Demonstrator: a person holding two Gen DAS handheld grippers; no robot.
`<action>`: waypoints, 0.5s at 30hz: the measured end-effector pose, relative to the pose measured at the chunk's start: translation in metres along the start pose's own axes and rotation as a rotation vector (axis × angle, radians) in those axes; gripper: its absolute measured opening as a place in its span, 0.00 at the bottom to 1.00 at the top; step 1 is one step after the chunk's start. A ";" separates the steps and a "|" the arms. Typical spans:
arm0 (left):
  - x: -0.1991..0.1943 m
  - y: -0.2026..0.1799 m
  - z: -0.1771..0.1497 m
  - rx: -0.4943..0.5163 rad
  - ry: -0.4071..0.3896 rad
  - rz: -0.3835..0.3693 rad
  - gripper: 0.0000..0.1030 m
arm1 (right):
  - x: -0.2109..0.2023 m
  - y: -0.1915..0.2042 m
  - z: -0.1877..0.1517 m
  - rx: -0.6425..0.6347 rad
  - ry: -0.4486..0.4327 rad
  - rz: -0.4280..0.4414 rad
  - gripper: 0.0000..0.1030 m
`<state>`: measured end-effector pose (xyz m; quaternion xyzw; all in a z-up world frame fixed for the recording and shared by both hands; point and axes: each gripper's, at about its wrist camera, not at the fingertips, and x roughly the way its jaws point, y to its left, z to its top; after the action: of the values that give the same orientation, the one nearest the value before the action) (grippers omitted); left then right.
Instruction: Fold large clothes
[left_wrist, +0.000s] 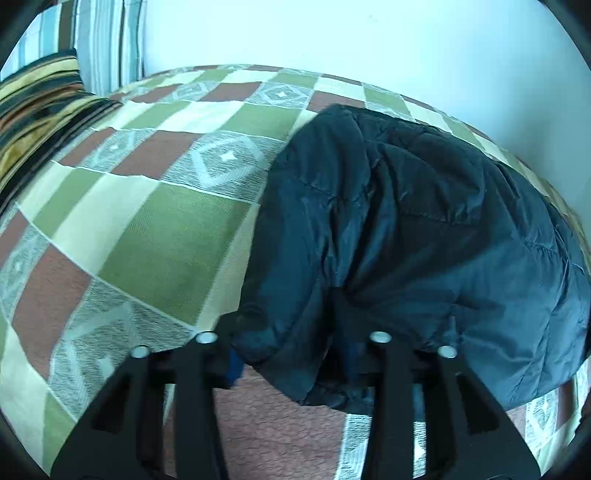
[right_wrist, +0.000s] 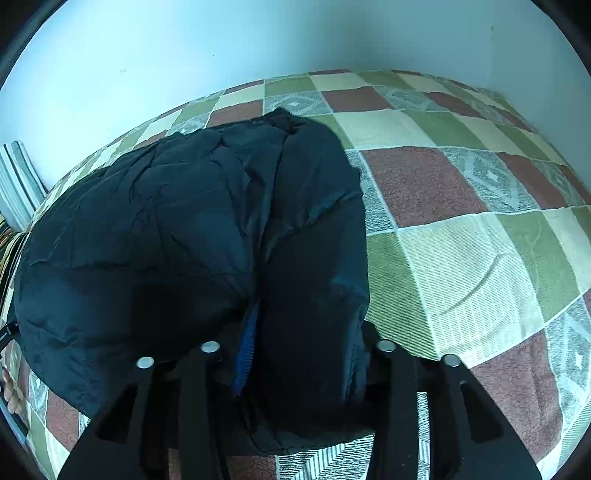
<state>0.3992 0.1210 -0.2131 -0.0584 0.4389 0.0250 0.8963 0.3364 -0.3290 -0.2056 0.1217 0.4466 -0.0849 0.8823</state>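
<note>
A dark navy puffer jacket lies bunched on a checked bedspread. In the left wrist view its near hem is drawn up between the fingers of my left gripper, which is shut on the fabric. In the right wrist view the jacket fills the left and centre. My right gripper is shut on its near edge, where a blue trim strip shows. The fingertips of both grippers are hidden under the fabric.
The bedspread has green, cream and brick-red squares. A pale wall runs along the far side. A striped pillow and striped fabric sit at the far left of the bed.
</note>
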 end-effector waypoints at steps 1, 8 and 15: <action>-0.002 0.003 0.001 -0.011 0.008 -0.002 0.48 | -0.001 0.001 0.000 -0.003 -0.001 -0.009 0.46; -0.029 0.017 0.007 -0.061 -0.013 0.114 0.56 | -0.022 0.011 0.008 0.006 -0.065 -0.106 0.49; -0.063 0.006 0.014 -0.030 -0.097 0.142 0.56 | -0.050 0.028 0.022 0.020 -0.175 -0.193 0.62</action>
<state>0.3711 0.1296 -0.1550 -0.0393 0.3974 0.0980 0.9116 0.3310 -0.3068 -0.1489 0.0790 0.3765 -0.1841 0.9045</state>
